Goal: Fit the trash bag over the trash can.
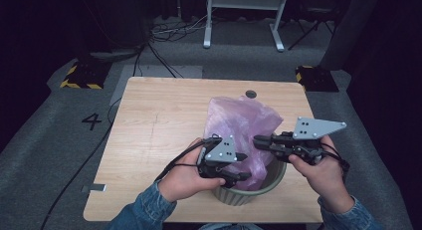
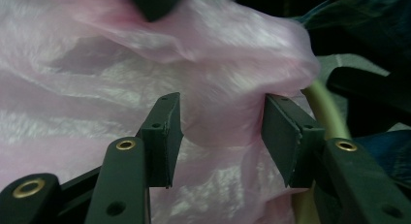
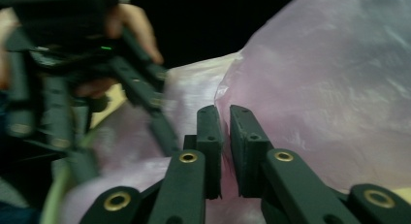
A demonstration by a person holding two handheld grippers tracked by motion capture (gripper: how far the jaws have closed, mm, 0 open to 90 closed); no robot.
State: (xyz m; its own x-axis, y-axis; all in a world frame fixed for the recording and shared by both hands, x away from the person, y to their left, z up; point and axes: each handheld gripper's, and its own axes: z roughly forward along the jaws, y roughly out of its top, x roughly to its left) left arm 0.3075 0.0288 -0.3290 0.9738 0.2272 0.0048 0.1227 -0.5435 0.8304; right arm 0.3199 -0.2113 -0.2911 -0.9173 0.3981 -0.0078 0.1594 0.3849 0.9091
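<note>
Right hand-held gripper [image 3: 226, 153] pinches pink bag [image 1: 241, 125] film over green bin [image 1: 249, 192] at worktop [image 1: 159, 125] near edge | left hand-held gripper [image 2: 220, 136] spread, film between jaws | step: lining bin | next: likely stretch bag mouth over rim
</note>
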